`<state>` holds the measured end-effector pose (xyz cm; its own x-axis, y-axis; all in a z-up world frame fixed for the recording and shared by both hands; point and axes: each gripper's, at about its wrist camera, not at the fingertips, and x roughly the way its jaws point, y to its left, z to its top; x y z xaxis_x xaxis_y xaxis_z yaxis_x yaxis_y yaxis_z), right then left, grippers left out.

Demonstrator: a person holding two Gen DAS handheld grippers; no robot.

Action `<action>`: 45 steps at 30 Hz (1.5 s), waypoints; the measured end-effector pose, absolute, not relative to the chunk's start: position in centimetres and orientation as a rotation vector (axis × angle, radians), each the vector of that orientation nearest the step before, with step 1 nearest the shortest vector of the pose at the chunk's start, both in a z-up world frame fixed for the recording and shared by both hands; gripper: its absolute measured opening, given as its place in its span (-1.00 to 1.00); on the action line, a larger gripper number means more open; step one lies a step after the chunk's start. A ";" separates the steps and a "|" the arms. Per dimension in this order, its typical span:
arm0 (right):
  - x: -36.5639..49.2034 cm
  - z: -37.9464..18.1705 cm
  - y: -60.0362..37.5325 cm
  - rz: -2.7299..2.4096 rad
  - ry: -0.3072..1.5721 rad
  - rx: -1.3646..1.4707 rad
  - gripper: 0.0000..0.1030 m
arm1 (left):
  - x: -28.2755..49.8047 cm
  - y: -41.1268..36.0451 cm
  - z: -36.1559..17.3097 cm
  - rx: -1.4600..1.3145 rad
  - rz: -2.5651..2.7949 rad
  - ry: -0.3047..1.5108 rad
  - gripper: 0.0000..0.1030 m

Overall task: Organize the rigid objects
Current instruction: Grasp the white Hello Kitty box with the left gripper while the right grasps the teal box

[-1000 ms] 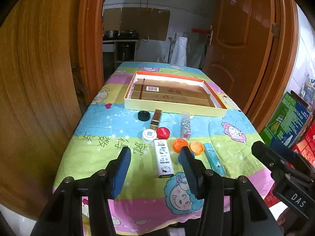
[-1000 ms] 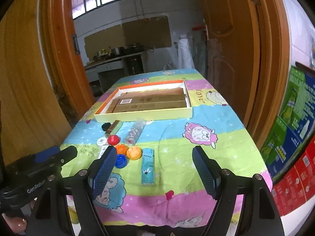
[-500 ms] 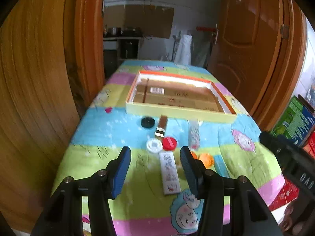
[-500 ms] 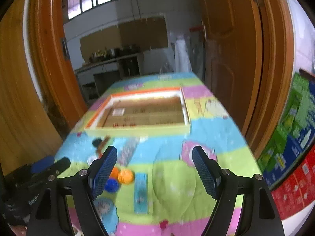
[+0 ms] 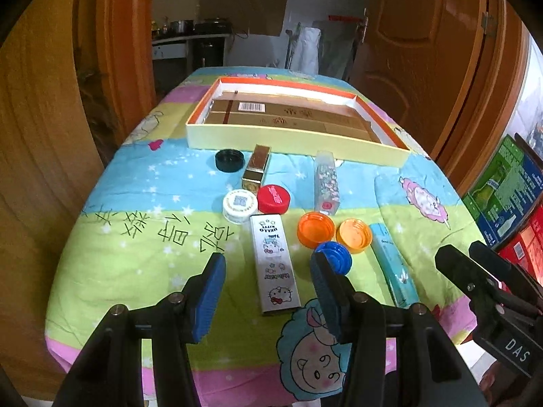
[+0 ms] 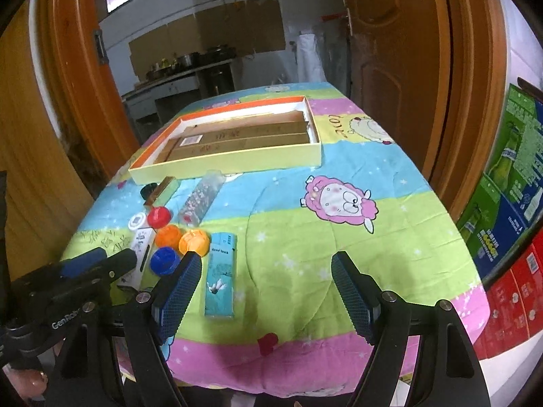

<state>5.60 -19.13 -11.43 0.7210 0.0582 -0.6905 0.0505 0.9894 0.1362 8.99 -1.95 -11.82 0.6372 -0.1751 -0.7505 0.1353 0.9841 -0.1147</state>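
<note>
My left gripper [image 5: 268,291] is open and empty, its fingers on either side of the near end of a white Hello Kitty box [image 5: 274,268]. Beyond it lie a white cap [image 5: 239,206], a red cap [image 5: 273,198], two orange caps [image 5: 316,230], a blue cap [image 5: 332,257], a black cap [image 5: 229,160], a gold box [image 5: 256,169], a clear patterned tube [image 5: 326,182] and a teal box [image 5: 393,268]. My right gripper [image 6: 264,291] is open and empty over the near table edge, just right of the teal box [image 6: 220,274].
A shallow yellow tray [image 5: 292,137] with cardboard boxes inside stands farther back, also seen in the right wrist view [image 6: 230,166]. Wooden doors flank the table. Green and red cartons [image 6: 509,183] stand at the right. The right half of the cloth [image 6: 339,237] holds no objects.
Both grippers have moved forward and dipped toward the table. The left gripper now straddles the near end of the Hello Kitty box. Both stay open.
</note>
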 end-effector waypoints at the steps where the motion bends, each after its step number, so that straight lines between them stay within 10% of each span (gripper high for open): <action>1: 5.7 -11.6 -19.1 0.007 0.770 0.151 0.56 | 9.1 -1.9 -11.9 -0.050 -0.178 0.867 0.02; 16: 6.5 -13.0 -19.0 0.021 0.804 0.149 0.56 | 10.1 -2.0 -13.3 -0.013 -0.155 0.873 -0.07; 24: 7.3 -13.8 -17.3 0.063 0.822 0.088 0.47 | 10.1 -1.3 -13.4 -0.011 -0.151 0.851 -0.49; 33: 8.4 -14.9 -15.6 0.057 0.863 0.014 0.04 | 9.9 -0.9 -13.4 -0.035 -0.176 0.844 -0.49; 38: 8.5 -14.7 -15.4 0.055 0.870 0.007 -0.54 | 9.9 -0.9 -13.3 -0.033 -0.176 0.845 -0.50; 45: 8.6 -14.5 -15.2 0.044 0.873 0.012 -0.55 | 9.8 -0.7 -13.1 -0.035 -0.167 0.846 -0.50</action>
